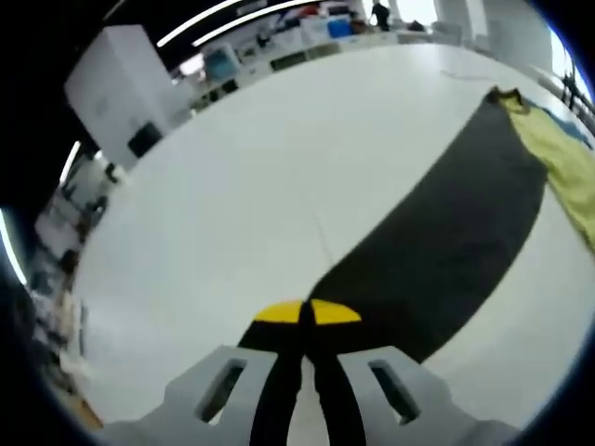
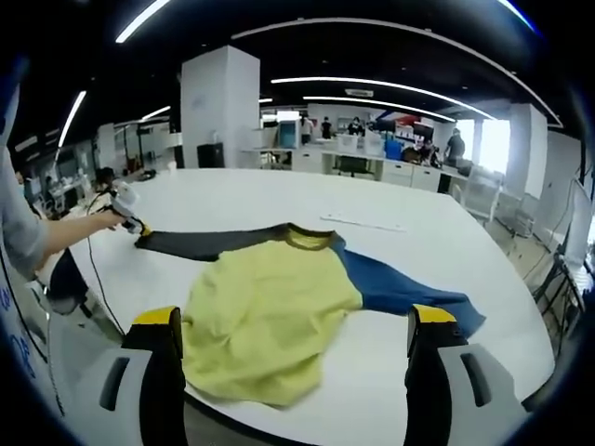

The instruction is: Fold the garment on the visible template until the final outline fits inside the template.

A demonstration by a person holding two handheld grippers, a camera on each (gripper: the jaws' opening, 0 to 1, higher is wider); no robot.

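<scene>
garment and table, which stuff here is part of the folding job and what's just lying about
Part of the job:
garment, yellow body
its dark sleeve, end pinched by the left gripper
its blue sleeve
right gripper, open above the hem
white table

Lying about:
desks with boxes
white pillar

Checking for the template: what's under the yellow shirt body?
Around the yellow shirt body only the bare white table shows. No template outline is visible; anything beneath the fabric is covered.
</scene>
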